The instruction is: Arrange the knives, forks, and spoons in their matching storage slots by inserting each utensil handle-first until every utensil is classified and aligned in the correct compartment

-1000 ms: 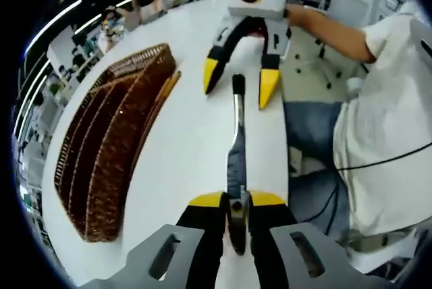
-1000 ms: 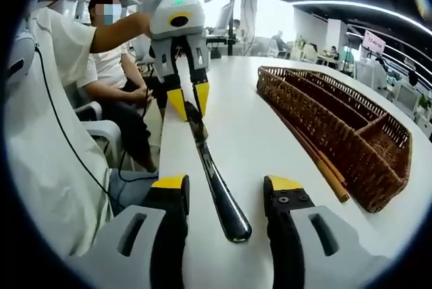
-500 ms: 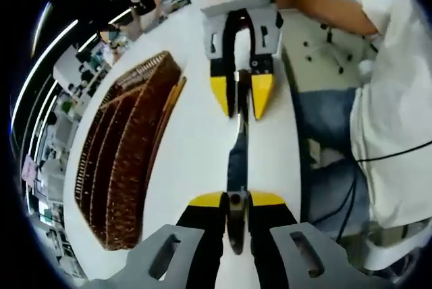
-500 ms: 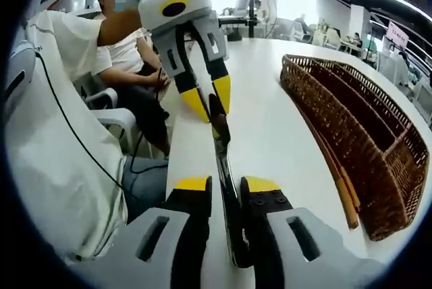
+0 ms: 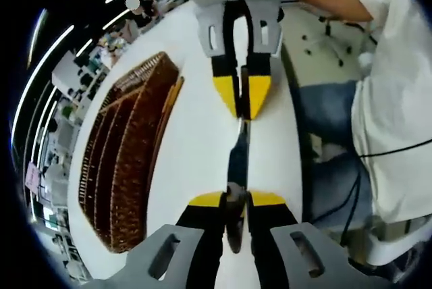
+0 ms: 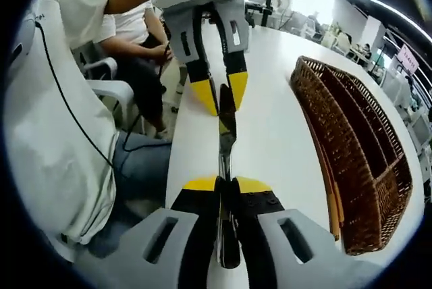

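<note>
Polished steel is running straight out from between my jaws in both views: one knife, and I am gripping it at both ends, so I judge this to be a handover or a re-grip meant to turn it the right way round for a handle-first insertion. In the left gripper view I am clamping the left gripper hard on the nearer end, yellow tips pressed against the metal with no gap beyond the knife itself; farther out, the right gripper is pinching the other end, its tips nearly meeting. In the right gripper view the order flips: my right gripper is clenched on the dark handle end nearest the lens, and beyond it the left gripper is biting the blade end. Both claws are therefore closed on the same knife, which I am holding just above the white table near its edge, apart from anything else. Farther off, the woven wicker tray is lying on the table with its long slots running away from me; I cannot tell what is in them. Beyond the table edge, a person in a white shirt is sitting.
</note>
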